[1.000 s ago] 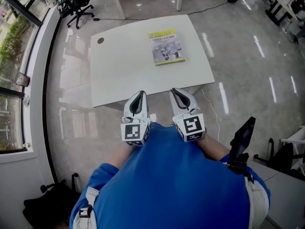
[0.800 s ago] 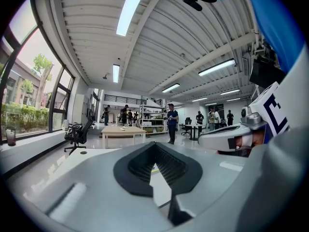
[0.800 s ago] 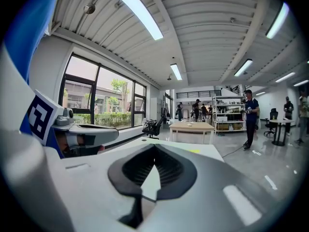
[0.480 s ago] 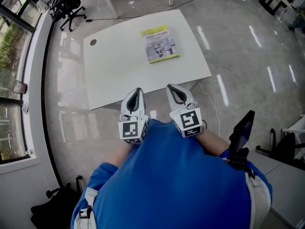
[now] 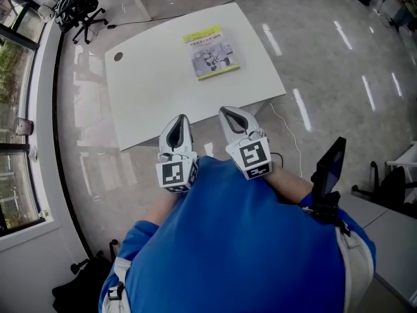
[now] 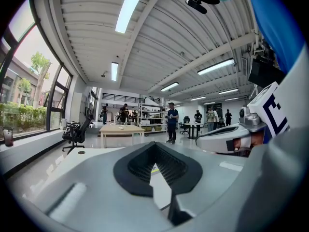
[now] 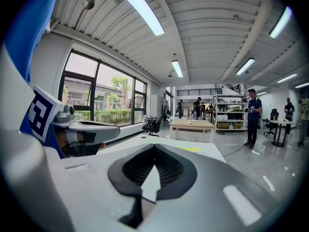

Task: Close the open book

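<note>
The book [image 5: 210,51] lies closed and flat on the far right part of the white table [image 5: 156,90], its yellow-green and grey cover up. Both grippers are held close to the person's chest, short of the table's near edge and well away from the book. In the head view my left gripper [image 5: 180,117] is shut with nothing in it. So is my right gripper [image 5: 223,110], just to its right. In the right gripper view the gripper [image 7: 153,147] points over the table, where the book [image 7: 189,149] shows as a thin yellow strip. In the left gripper view the gripper's [image 6: 154,144] tips meet.
A black office chair [image 5: 81,8] stands past the table's far left corner, by the windows. A round grommet [image 5: 118,56] sits in the tabletop. A black device [image 5: 328,175] stands at the person's right. A cable [image 5: 287,132] trails on the floor. People [image 6: 172,122] stand far off.
The table and book have slid up and left in the head view as the head moved. Both grippers have stayed side by side near the chest.
</note>
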`<action>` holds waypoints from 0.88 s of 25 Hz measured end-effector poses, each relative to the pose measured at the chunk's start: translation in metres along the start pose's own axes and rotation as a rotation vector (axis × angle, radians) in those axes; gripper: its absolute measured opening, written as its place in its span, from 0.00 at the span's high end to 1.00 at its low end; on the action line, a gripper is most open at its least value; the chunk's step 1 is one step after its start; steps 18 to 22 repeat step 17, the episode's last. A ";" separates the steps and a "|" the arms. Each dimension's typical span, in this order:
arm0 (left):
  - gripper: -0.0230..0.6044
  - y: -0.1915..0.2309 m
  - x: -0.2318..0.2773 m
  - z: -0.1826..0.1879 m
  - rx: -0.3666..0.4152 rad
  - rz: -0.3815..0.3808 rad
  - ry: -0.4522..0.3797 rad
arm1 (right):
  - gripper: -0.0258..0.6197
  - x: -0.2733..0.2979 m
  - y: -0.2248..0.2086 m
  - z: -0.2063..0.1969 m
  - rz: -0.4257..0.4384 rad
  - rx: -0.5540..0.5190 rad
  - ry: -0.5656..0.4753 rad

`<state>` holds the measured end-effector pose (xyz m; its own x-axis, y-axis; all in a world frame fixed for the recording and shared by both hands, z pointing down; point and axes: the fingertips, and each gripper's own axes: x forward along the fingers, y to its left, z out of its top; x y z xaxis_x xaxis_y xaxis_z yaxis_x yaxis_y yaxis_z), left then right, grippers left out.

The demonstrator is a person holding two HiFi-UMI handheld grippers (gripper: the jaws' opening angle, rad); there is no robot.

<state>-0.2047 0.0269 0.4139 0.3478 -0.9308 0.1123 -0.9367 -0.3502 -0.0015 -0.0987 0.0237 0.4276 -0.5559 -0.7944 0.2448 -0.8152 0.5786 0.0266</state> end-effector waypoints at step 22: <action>0.95 0.017 0.015 -0.002 0.004 -0.002 -0.007 | 0.96 0.021 -0.003 0.003 -0.007 0.007 0.006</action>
